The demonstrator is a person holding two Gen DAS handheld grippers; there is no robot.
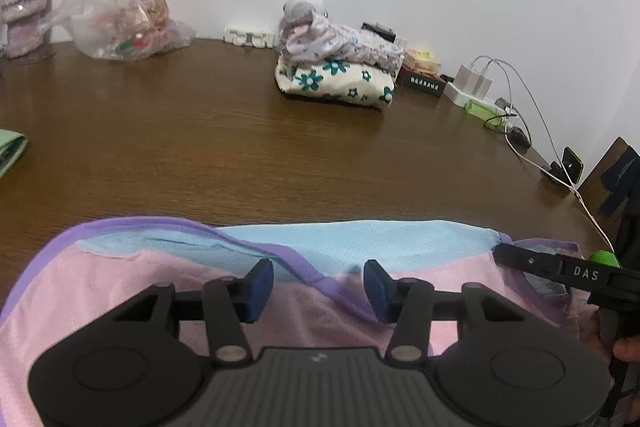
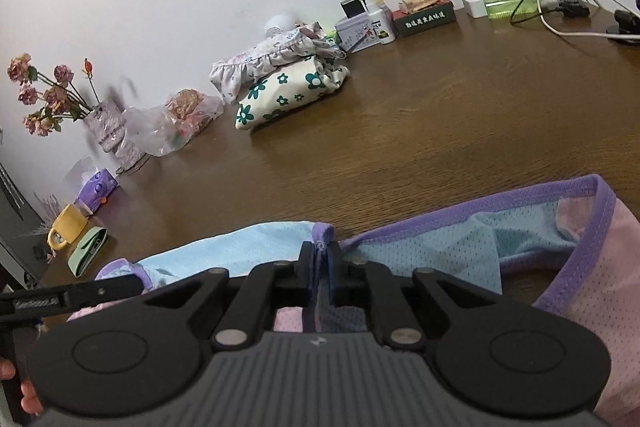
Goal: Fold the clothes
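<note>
A mesh garment (image 1: 100,299) in pink and light blue with purple trim lies on the brown table (image 1: 200,131) at its near edge. My left gripper (image 1: 319,287) hovers over it, open, its blue pads apart on either side of a purple trim band and not pressing it. My right gripper (image 2: 321,255) is shut on a bunched piece of purple trim at the edge of the garment (image 2: 460,239). From the right, one of the right gripper's black fingers (image 1: 520,261) reaches to the garment's far corner in the left wrist view.
A folded stack of clothes (image 1: 340,79) sits mid-table, a floral cream piece under a lilac one. A plastic bag (image 1: 124,27) and a vase of dried flowers (image 2: 108,131) stand at the back left. Chargers and cables (image 1: 472,83) lie at the right, beside small boxes (image 2: 424,15).
</note>
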